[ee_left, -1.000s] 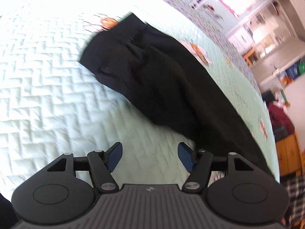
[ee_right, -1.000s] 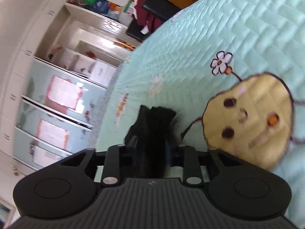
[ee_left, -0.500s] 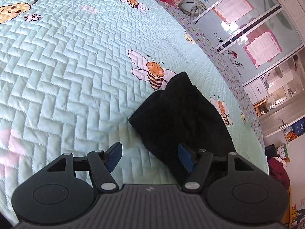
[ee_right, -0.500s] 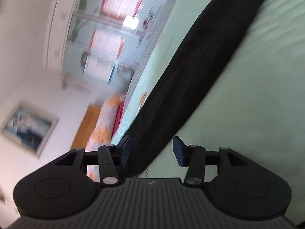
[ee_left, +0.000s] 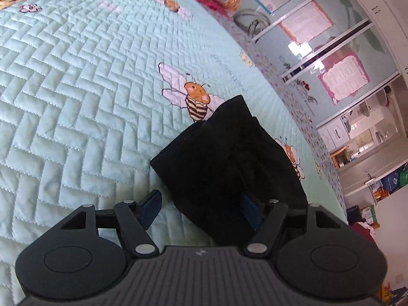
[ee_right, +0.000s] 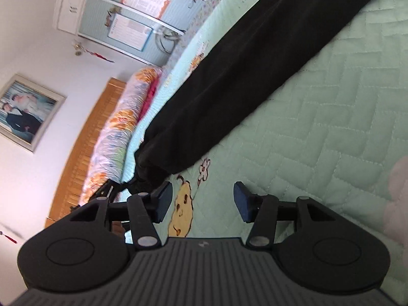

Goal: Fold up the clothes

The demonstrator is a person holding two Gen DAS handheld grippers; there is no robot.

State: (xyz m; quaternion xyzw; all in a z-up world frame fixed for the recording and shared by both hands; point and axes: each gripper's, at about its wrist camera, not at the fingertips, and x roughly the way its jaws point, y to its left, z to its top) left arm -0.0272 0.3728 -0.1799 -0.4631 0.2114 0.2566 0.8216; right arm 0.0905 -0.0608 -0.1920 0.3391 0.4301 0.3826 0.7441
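Since the earlier frame the right gripper [ee_right: 202,200] has let go of the black garment [ee_right: 244,68] and now hangs spread and empty above the quilt's [ee_right: 331,107] yellow motif; the left gripper [ee_left: 201,207] is spread too, the garment's folded end [ee_left: 224,158] lying between its fingers, near the bed's far edge; beyond stand the pillow [ee_right: 119,130], headboard [ee_right: 84,148] and wardrobe doors [ee_left: 331,51].

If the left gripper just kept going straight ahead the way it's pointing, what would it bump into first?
Most likely the black garment: it lies on the quilt directly ahead of the open left gripper, already reaching between its fingers. How high the gripper sits above the cloth is unclear.
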